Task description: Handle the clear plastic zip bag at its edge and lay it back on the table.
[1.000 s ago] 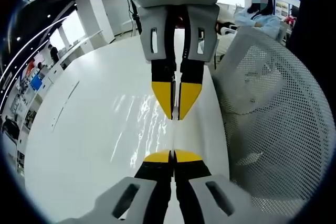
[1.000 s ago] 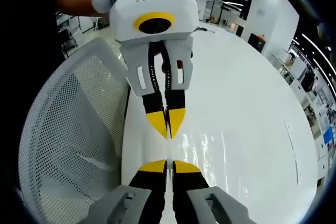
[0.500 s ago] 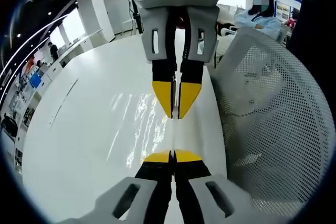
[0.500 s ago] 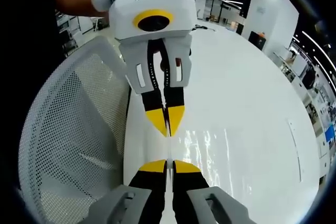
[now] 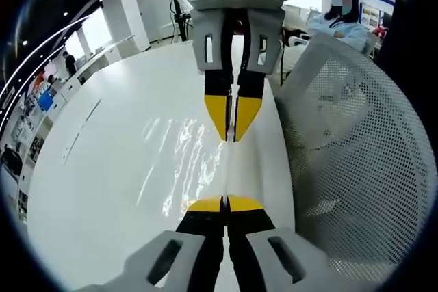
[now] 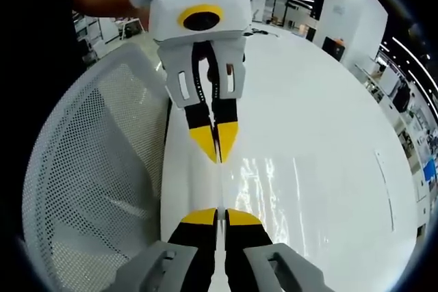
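Both tools — left tool at lower centre, right tool likewise — clamp the bag edge over the white counter.

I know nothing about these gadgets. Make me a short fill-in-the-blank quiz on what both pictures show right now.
1. Both grippers' jaws are shut on the edge of the clear plastic ____.
2. The left gripper and right gripper point ____ each other.
3. The zip bag stretches over a ____ table.
4. Beside the table stands a white ____ chair.

Missing words: zip bag; toward; white; mesh
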Tool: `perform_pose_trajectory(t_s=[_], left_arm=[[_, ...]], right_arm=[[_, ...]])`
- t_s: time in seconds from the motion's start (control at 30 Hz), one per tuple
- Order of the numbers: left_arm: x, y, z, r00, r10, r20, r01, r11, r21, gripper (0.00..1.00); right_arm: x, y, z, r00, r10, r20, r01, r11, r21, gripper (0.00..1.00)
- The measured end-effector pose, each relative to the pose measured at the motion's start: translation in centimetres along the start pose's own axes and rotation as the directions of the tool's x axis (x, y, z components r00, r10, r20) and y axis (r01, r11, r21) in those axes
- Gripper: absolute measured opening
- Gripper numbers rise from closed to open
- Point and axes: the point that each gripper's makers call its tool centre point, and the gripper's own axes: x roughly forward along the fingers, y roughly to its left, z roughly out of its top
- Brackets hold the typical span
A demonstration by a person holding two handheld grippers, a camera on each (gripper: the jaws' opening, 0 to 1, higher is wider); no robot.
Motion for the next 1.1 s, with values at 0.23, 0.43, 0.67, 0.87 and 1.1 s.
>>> perform_pose_trajectory(t_s=[0.23,0.43,0.67,0.87,1.1], left_arm=[[0.0,0.0,-0.1,1.000,0.000,0.000,0.000,1.000,-0.005,0.00],[0.0,0.0,-0.2,1.000,-0.001,-0.002,0.001,1.000,-0.009,0.00],[-0.1,0.0,-0.3,1.000,-0.002,-0.005,0.002,1.000,-0.014,0.00],[0.0,0.1,-0.3,1.000,-0.001,-0.005,0.001,1.000,-0.015,0.00],[0.0,0.1,-0.3,1.000,-0.001,-0.004,0.001,1.000,-0.016,0.00]], right_arm=[[-0.2,-0.1,-0.3,1.000,-0.003,-0.004,0.003,1.000,0.001,0.00],[-0.3,-0.1,-0.7,1.000,-0.006,-0.013,0.006,1.000,0.002,0.00],[-0.3,0.0,-1.2,1.000,-0.007,-0.019,0.008,1.000,0.006,0.00],[-0.4,0.0,-1.4,1.000,-0.010,-0.024,0.010,1.000,0.009,0.00],[-0.6,0.1,-1.8,1.000,-0.012,-0.028,0.013,1.000,0.016,0.00]])
